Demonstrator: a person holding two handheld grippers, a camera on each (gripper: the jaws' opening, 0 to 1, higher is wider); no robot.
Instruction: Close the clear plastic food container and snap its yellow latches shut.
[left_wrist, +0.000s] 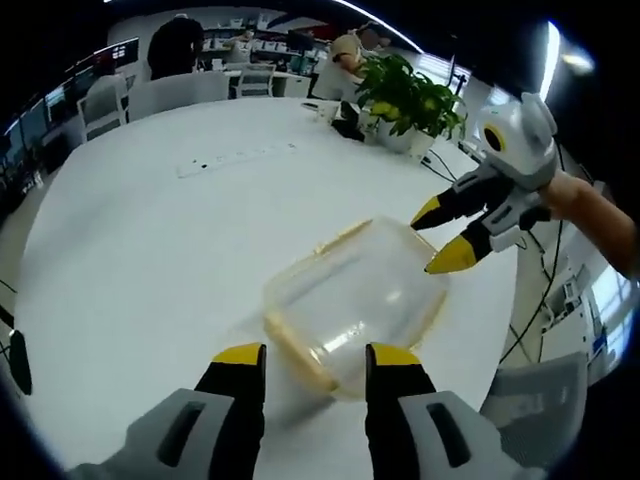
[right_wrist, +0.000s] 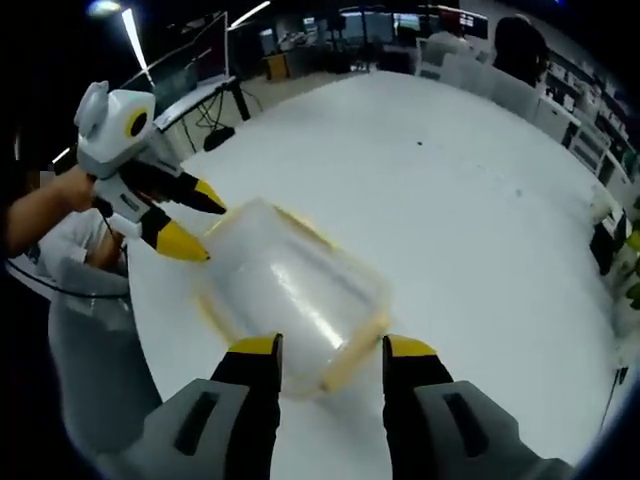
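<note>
Both grippers (left_wrist: 315, 362) (right_wrist: 331, 352) had jaws open at opposite ends of the box (left_wrist: 355, 305) on the desk (left_wrist: 150, 240); lid looked seated, latches unconfirmed.

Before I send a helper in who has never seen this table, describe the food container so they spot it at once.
On the big white round table, look near the edge, between the two yellow-tipped grippers. The clear plastic container sits there, boxy with rounded corners. It is see-through with a yellowish rim, unlike the leafy potted plant farther back.
</note>
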